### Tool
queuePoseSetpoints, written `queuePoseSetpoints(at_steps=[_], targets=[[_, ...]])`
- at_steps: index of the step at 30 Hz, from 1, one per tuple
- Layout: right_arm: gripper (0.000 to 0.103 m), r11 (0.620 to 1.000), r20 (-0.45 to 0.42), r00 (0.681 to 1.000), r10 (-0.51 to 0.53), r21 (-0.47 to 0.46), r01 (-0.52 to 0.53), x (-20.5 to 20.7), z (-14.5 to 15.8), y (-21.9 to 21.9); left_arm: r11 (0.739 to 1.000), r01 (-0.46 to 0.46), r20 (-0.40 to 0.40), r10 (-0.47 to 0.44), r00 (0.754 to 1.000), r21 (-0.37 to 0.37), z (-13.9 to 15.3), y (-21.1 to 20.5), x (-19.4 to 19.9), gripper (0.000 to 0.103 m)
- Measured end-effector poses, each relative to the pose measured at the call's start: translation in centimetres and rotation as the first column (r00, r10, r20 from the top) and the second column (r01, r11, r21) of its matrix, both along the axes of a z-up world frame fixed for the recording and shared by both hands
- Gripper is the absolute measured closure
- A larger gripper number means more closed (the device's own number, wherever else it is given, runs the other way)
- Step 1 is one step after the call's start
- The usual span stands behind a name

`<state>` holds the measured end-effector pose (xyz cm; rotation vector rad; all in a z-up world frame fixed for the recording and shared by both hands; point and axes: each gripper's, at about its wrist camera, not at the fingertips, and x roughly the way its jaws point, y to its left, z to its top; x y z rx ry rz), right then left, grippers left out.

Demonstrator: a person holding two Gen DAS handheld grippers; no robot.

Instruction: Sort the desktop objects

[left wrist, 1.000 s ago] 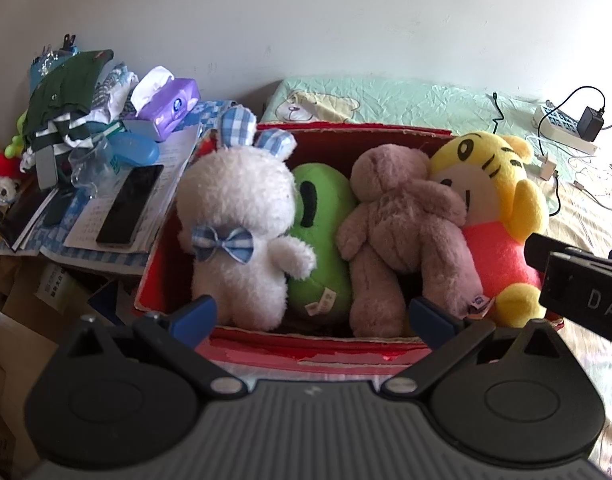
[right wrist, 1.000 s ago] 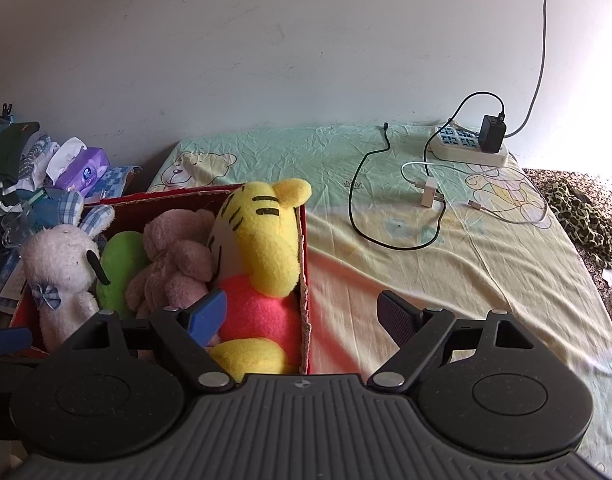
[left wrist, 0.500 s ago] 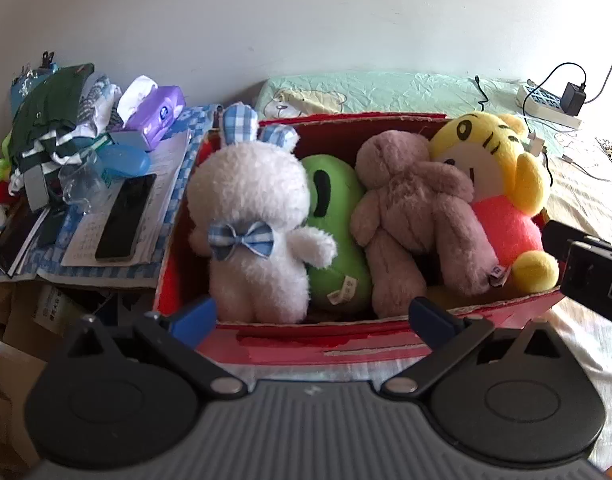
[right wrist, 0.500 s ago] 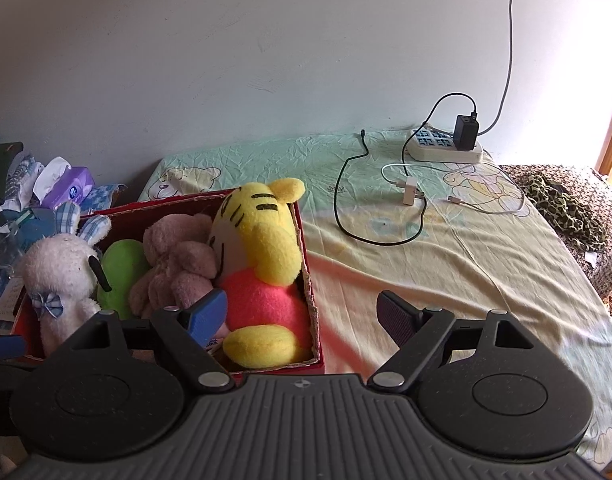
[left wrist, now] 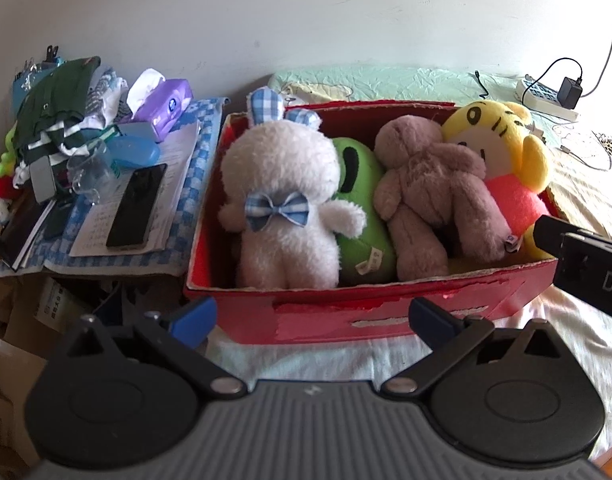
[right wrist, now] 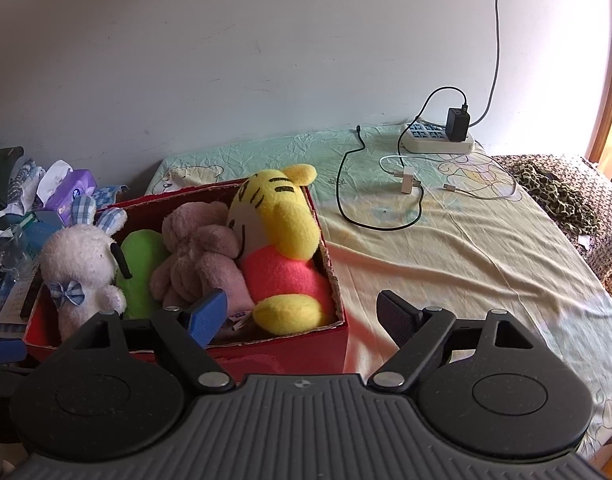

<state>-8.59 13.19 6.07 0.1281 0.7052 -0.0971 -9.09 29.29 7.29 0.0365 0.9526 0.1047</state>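
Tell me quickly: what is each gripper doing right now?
Left gripper: open, holding nothing.
Right gripper: open, holding nothing.

Green plush: mostly covered, wedged between white rabbit and brown bear; its face not visible. Tiger plush: lower body behind bear and a black gripper body, itself cut by right edge, lettering only partly legible. Sheet under phone: print too small to read. Clutter pile at left: items overlapped, indistinct.
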Motion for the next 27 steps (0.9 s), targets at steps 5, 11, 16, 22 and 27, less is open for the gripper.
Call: queuePoseSetpoints(at_steps=[5,11,16,22,27], targets=[[0.019,1.000,-0.014,1.000,0.007,0.002,-0.007,-0.4,-0.4,0.6,1.000,0.001,-0.021,-0.001,1.000,-0.005,-0.7,0.2,-0.9,0.001],[0.019,1.000,-0.023,1.000,0.004,0.027,-0.004,-1.8,-0.9,0.4,0.999,0.030,-0.064,-0.031,0.997,-0.015,-2.1,-0.4,-1.9,0.001],[0.019,1.000,-0.052,0.999,-0.012,-0.011,0.011,-3.0,-2.2,-0.1,0.997,0.073,-0.095,-0.074,0.993,-0.013,-3.5,-1.4,-2.6,0.001],[0.019,0.998,-0.139,0.988,-0.065,-0.005,0.065,-4.5,-4.6,-1.9,0.990,0.139,-0.132,-0.141,0.981,-0.026,-5.4,-3.3,-2.8,0.001],[0.019,0.996,-0.177,0.981,-0.085,-0.015,0.084,-5.4,-5.6,-2.8,0.985,0.166,-0.166,-0.171,0.971,-0.046,-6.8,-5.0,-2.9,0.001]])
